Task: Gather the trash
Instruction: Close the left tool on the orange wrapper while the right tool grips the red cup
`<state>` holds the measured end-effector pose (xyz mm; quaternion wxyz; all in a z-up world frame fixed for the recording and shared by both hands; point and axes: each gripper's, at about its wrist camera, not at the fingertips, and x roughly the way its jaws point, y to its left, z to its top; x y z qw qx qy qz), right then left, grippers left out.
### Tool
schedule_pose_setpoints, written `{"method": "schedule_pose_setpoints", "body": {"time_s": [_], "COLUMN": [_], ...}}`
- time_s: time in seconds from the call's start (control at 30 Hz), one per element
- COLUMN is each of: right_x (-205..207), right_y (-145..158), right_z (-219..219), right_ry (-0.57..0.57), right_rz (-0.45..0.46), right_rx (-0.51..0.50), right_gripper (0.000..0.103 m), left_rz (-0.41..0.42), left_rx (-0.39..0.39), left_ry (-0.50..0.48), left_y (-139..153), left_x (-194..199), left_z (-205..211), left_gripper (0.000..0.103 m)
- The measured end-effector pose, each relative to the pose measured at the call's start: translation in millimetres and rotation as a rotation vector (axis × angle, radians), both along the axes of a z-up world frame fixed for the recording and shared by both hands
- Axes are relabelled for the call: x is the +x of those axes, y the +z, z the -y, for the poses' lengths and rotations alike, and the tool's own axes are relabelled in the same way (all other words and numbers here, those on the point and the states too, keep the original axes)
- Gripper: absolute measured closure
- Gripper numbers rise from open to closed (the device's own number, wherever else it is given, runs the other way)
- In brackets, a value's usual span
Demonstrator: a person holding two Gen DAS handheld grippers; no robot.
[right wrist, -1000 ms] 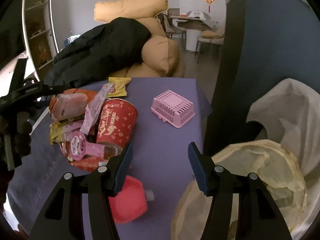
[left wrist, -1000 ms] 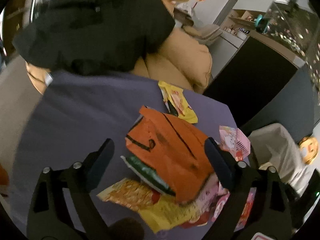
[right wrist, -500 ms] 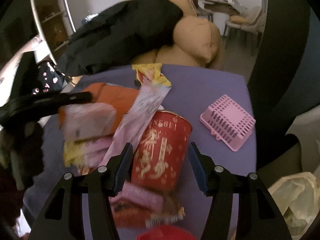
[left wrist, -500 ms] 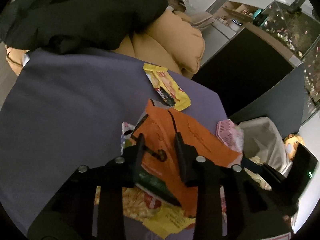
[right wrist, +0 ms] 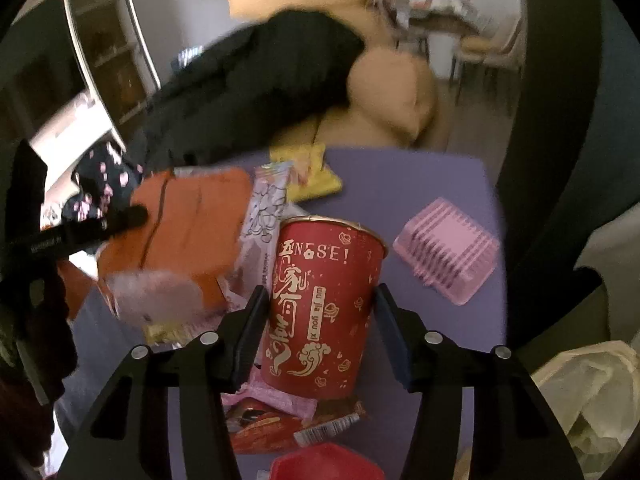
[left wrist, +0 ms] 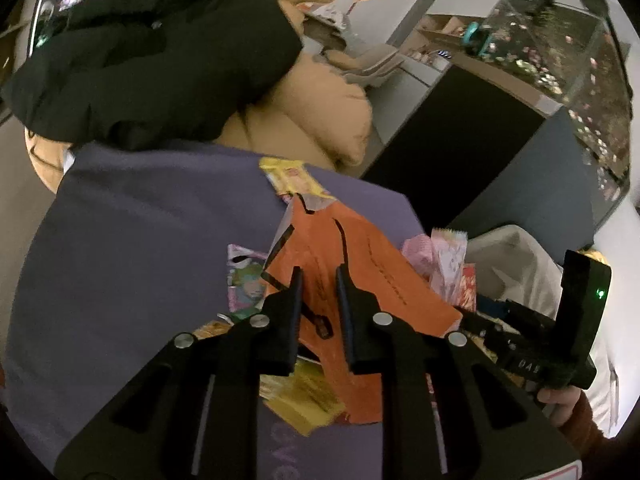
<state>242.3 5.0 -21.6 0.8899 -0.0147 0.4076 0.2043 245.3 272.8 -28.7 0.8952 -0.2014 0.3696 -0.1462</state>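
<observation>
Left gripper [left wrist: 318,292]: its 2 fingers pinch the orange bag [left wrist: 360,280], atop the wrapper pile mid-table. Right gripper [right wrist: 318,312]: fingers apart, flanking the red cup [right wrist: 320,308] without visible contact. Bare purple table [right wrist: 400,176] runs to the far edge; pink basket [right wrist: 448,248] lies near the right edge.

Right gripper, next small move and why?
Probably close the right gripper on the red paper cup: its fingers already sit on either side of the cup, still open. The left gripper is clamped on the orange wrapper, so it's busy.
</observation>
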Motion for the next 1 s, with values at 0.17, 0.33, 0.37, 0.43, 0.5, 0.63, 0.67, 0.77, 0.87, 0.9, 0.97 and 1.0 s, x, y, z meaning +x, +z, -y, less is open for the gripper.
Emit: {"method": "schedule_pose_setpoints", "body": {"time_s": [0.17,0.33,0.37,0.43,0.5,0.63,0.67,0.77,0.87,0.9,0.97,1.0], "right_x": [-27,-51,-56,-64,-68,-59,-53,-26,5,13,22,22], "right_y": [31,46,46,45,41,34,33,28,9,-1,-17,-24], "right_z": [16,32,35,36,35,40,41,34,24,25,28,30], "right_ry": [-0.023,0.013,0.029,0.034,0.009,0.003,0.006,0.041,0.042,0.039,0.037,0.031], "right_rz": [0.134,0.137,0.121,0.103,0.096,0.076,0.071,0.062,0.019,-0.013,-0.071,-0.088], "right_rx": [-0.006,0.048,0.062,0.053,-0.018,-0.023,-0.004,-0.024,-0.104,-0.112,-0.087,-0.077], "right_gripper": [0.052,0.052,0.052,0.052,0.052,0.052,0.052,0.05,0.05,0.05,0.05,0.049], "left_rz": [0.116,0.188,0.196,0.196,0.178,0.125,0.124,0.101,0.099,0.106,0.114,0.117], "left_rx": [0.102,0.152,0.162,0.18,0.189,0.166,0.159,0.163,0.186,0.19,0.196,0.201], "left_ry": [0.026,0.03,0.03,0.026,0.028,0.055,0.058,0.061,0.083,0.087,0.092,0.097], "left_y": [30,55,58,62,60,42,40,27,21,20,17,15], "left_x": [-29,-58,-62,-68,-69,-68,-69,-66,-67,-70,-74,-76], "left_z": [22,37,39,44,45,39,38,36,32,28,21,17], "left_gripper": [0.094,0.1,0.1,0.1,0.1,0.066,0.061,0.059,0.059,0.058,0.053,0.052]}}
